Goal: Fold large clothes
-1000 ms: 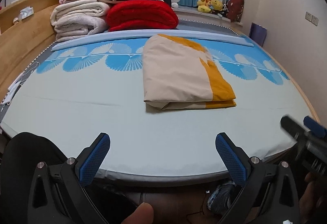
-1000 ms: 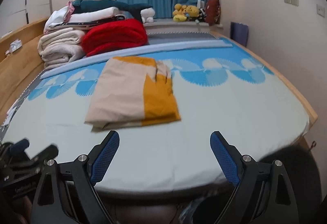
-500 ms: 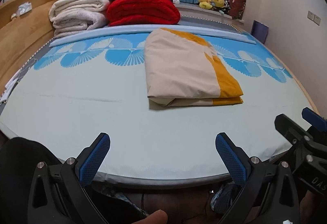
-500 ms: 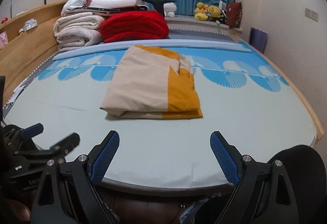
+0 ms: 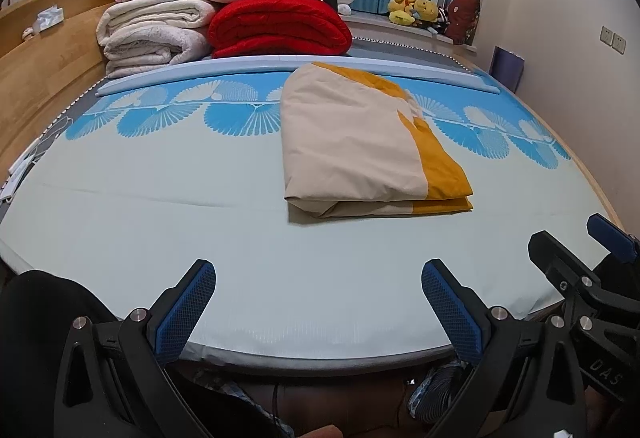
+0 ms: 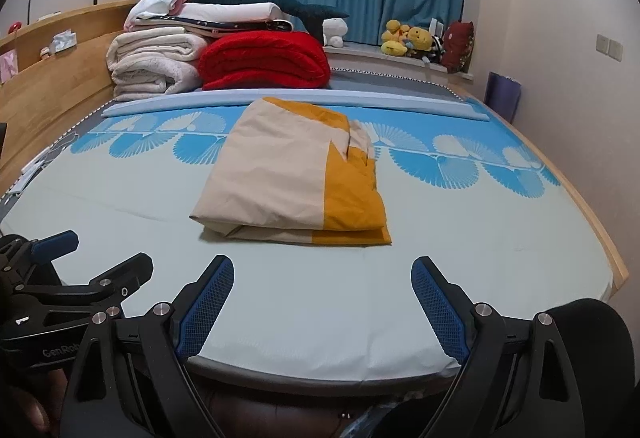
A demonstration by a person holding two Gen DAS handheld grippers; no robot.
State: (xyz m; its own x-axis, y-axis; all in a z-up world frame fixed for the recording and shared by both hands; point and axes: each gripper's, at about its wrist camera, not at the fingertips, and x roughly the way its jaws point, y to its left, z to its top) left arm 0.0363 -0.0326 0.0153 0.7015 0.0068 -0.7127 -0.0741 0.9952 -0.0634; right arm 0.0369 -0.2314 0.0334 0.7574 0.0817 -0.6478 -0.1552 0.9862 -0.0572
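- Left gripper (image 5: pixel 318 308) sits at the lower edge of its own view, level, pointing across the bed (image 5: pixel 160 206), fingers spread wide, gripping nothing
- Folded beige-and-orange cloth (image 5: pixel 360 142) lies flat at centre frame, well apart from both tools
- Right gripper (image 6: pixel 322 304), low in its view, equally wide, empty

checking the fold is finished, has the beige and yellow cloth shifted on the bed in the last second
No. The folded cloth sits at the same spot against the sheet's blue fan pattern; only the cameras moved.
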